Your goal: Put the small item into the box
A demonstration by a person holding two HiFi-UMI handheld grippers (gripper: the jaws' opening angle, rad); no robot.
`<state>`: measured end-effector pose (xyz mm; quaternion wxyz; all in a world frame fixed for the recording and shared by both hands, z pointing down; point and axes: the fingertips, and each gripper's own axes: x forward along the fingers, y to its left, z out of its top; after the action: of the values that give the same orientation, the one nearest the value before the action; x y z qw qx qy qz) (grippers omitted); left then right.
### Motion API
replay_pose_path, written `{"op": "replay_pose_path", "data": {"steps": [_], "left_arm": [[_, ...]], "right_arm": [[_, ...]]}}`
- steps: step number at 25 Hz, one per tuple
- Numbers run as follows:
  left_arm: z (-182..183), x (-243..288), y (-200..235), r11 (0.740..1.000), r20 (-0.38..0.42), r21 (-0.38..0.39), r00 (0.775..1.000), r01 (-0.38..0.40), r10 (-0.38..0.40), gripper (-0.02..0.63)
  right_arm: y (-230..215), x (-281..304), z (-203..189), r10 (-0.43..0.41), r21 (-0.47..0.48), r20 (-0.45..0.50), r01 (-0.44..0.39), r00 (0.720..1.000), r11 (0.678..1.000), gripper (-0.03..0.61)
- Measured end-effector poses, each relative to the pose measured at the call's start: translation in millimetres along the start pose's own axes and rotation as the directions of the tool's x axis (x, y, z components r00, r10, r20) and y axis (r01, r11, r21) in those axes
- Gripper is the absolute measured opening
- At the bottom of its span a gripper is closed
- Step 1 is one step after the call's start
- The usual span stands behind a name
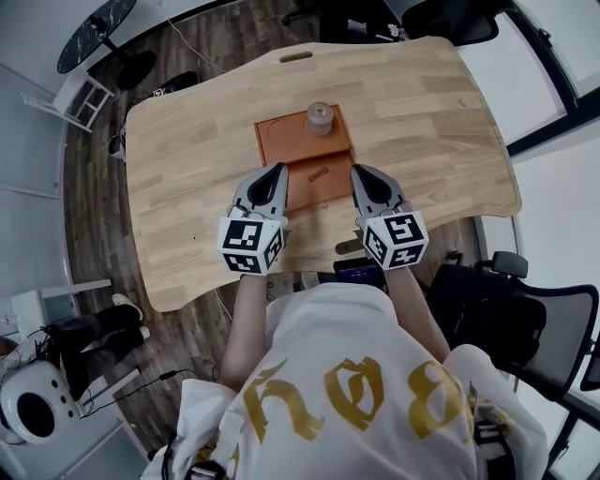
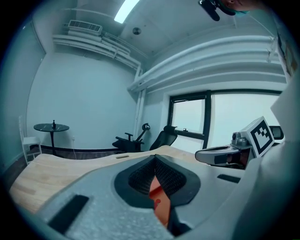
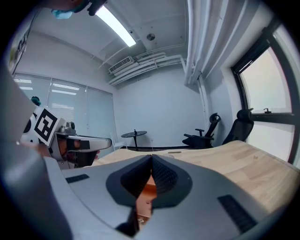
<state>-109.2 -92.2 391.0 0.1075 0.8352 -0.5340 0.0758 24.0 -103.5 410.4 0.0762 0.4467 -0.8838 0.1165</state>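
An orange-brown box (image 1: 302, 141) lies open in the middle of the wooden table (image 1: 197, 159), its flat lid part (image 1: 319, 178) nearer me. A small greyish round item (image 1: 319, 118) stands on the box's far edge. My left gripper (image 1: 277, 172) is shut and empty over the lid's left edge. My right gripper (image 1: 357, 172), also shut and empty, is over the lid's right edge. In the left gripper view the shut jaws (image 2: 154, 157) show a strip of the orange box (image 2: 160, 204) below them. The right gripper view's shut jaws (image 3: 151, 156) likewise look over the box (image 3: 146, 197).
A slot (image 1: 296, 56) is cut near the table's far edge. Black office chairs stand at the right (image 1: 525, 319) and beyond the table (image 1: 450, 19). A round black side table (image 1: 94, 33) and a white stool (image 1: 80, 98) stand at the far left.
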Motion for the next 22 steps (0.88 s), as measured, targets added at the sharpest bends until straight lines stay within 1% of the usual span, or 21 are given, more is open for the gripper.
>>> {"op": "replay_pose_path", "data": {"steps": [5, 12, 22], "left_arm": [[3.4, -0.1, -5.6, 1.0, 0.003, 0.02, 1.0, 0.001, -0.001, 0.009], [1.6, -2.3, -7.1, 1.0, -0.007, 0.023, 1.0, 0.005, -0.004, 0.009], [-0.7, 4.6, -11.1, 0.999, -0.026, 0.028, 1.0, 0.017, -0.016, 0.009]], "right_arm": [[0.5, -3.8, 2.4, 0.002, 0.002, 0.008, -0.002, 1.0, 1.0, 0.012], [6.3, -3.6, 2.2, 0.029, -0.019, 0.001, -0.029, 1.0, 0.999, 0.012], [-1.4, -4.3, -1.3, 0.02, -0.007, -0.009, -0.021, 1.0, 1.0, 0.012]]}}
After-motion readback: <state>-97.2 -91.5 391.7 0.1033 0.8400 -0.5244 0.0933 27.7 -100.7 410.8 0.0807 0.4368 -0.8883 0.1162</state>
